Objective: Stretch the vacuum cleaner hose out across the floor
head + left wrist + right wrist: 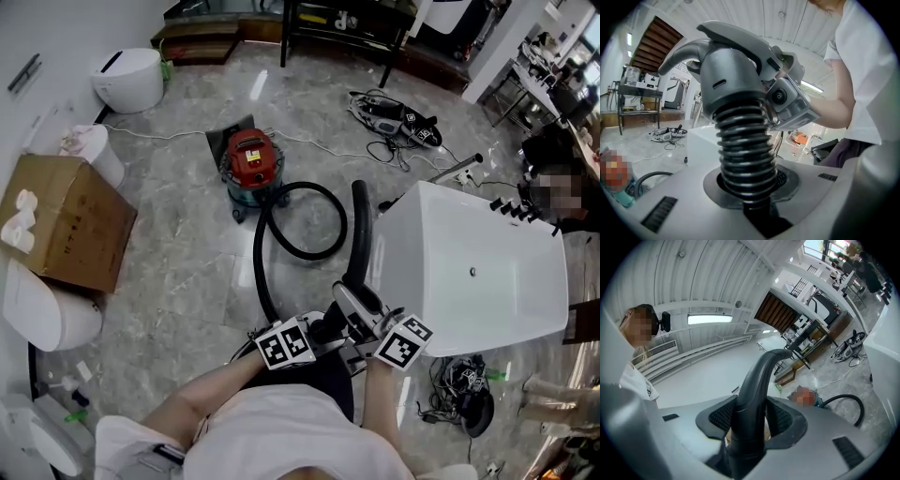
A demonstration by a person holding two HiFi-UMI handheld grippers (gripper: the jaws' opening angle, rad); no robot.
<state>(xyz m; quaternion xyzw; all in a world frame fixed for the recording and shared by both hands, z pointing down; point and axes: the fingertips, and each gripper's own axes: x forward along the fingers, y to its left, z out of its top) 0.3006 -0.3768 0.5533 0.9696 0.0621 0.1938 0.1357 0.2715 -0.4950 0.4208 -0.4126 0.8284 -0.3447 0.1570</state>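
A red vacuum cleaner (pixel 251 159) stands on the marble floor. Its black hose (pixel 309 220) loops beside it and runs toward me along the floor. My left gripper (pixel 323 333) is shut on the ribbed end of the hose (pixel 743 145), which fills the left gripper view between the jaws, just below the grey handle housing (pixel 726 70). My right gripper (pixel 364 328) is shut on the smooth curved handle tube (pixel 752 394), which rises between its jaws. Both grippers are close together in front of my body. The right gripper (pixel 787 101) also shows behind the handle in the left gripper view.
A white bathtub (pixel 478 272) stands close on the right. A cardboard box (pixel 70 220) and white toilets (pixel 131 77) line the left wall. Shoes and cables (pixel 394 117) lie at the back, and a cable bundle (pixel 459 389) lies at the lower right.
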